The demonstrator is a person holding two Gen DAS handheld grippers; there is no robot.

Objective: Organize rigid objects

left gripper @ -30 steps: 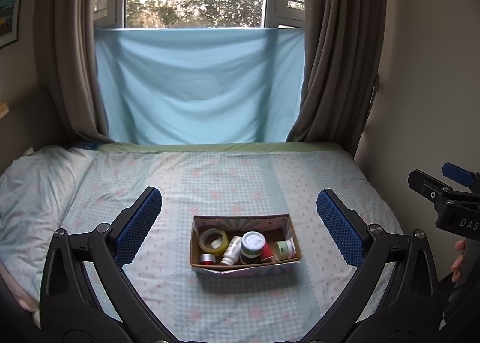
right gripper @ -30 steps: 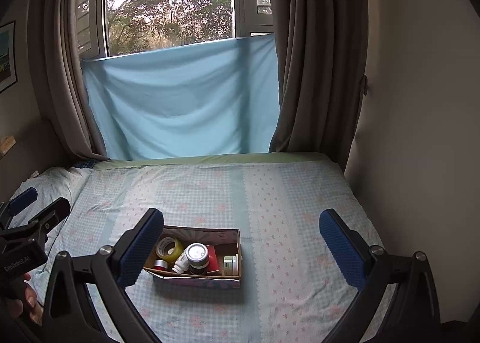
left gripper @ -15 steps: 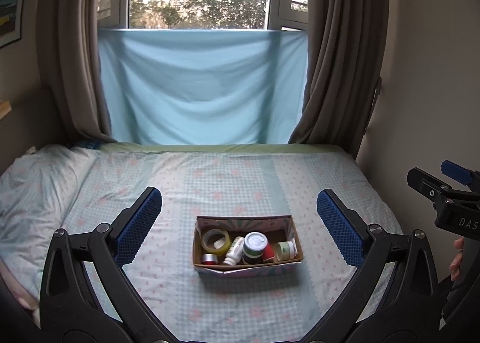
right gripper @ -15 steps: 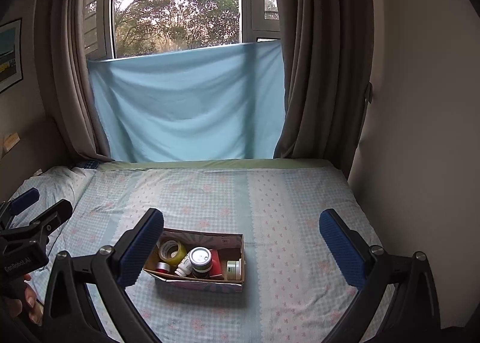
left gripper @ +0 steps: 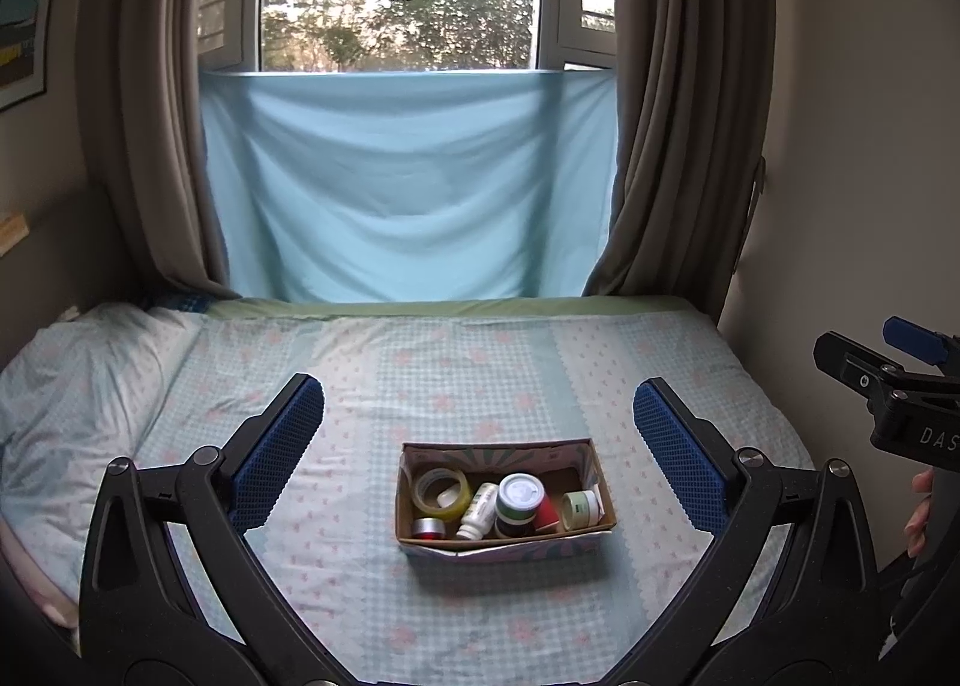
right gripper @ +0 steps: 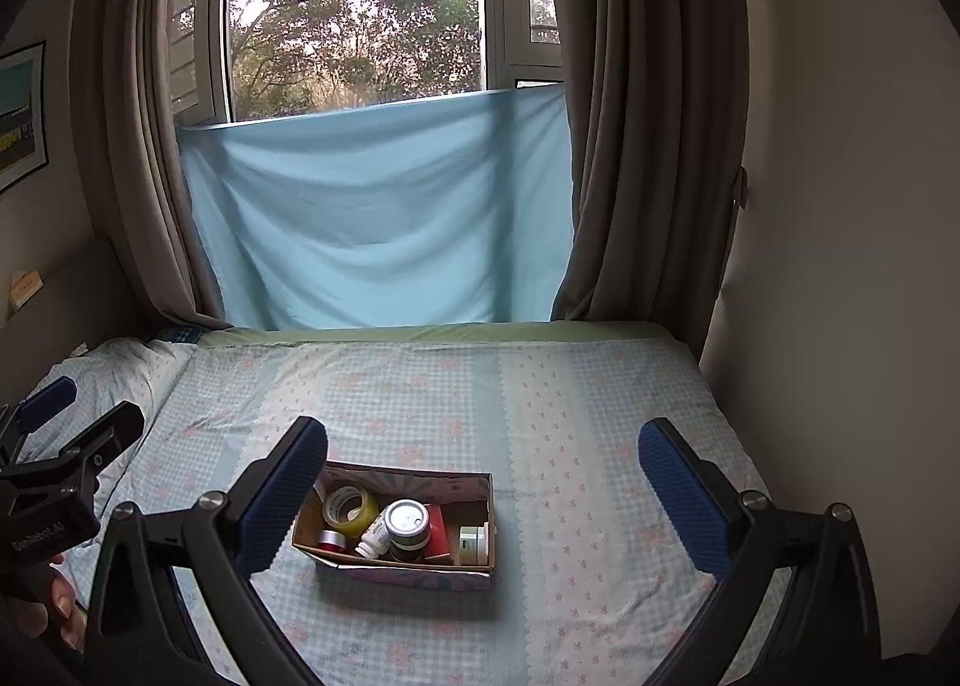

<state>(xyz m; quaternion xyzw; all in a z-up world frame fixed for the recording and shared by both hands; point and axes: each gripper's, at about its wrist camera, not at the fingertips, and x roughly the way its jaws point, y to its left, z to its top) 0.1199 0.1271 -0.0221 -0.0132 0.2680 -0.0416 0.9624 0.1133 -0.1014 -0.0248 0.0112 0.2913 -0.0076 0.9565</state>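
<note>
box on bed with tape roll, bottle, jars | left hand-held gripper, right hand-held gripper wide open, empty | light, hard, likely slick; grip the sides

Pale blue checked floral bedsheet, brown cardboard box, yellow tape roll, light blue window cloth

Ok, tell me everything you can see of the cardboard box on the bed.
The cardboard box is a shallow, open-topped rectangular tray, plain brown inside with a pale floral print outside. It sits flat on the checked bedsheet, apart from both grippers. Inside lie a yellowish tape roll, a tipped white bottle, a silver-lidded jar and other small containers.
</note>
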